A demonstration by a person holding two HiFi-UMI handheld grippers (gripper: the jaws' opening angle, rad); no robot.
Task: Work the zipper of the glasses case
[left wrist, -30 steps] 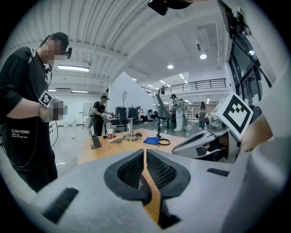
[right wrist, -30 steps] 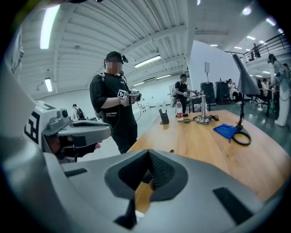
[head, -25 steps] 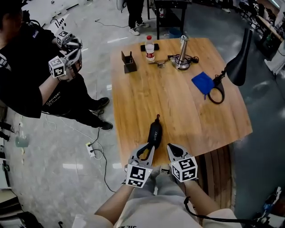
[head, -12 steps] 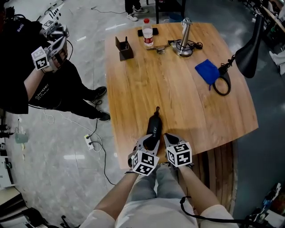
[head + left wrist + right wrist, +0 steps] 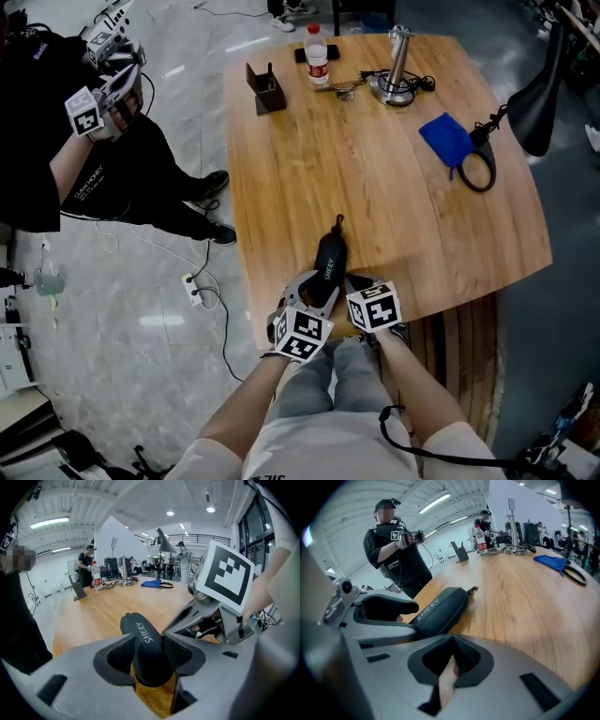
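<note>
Now the left hand-held gripper [image 5: 146, 640], lowered to the wooden tabletop [image 5: 394, 178], has just been opening its jaws and straddles the near end of the black oval zip-up glasses case [image 5: 328, 267] without pinching it. The right hand-held gripper [image 5: 453, 638], clenched and empty, has dropped just right of the case. Bracing likely comes next; the far-end zipper pull [image 5: 472, 590] is untouched.

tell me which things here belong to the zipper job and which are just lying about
Job in hand:
glasses case
its zipper pull
left gripper, jaws just been opening, case between them
right gripper, jaws together

Lying about:
water bottle
blue cloth
black desk lamp
metal stand
dark holder
</note>
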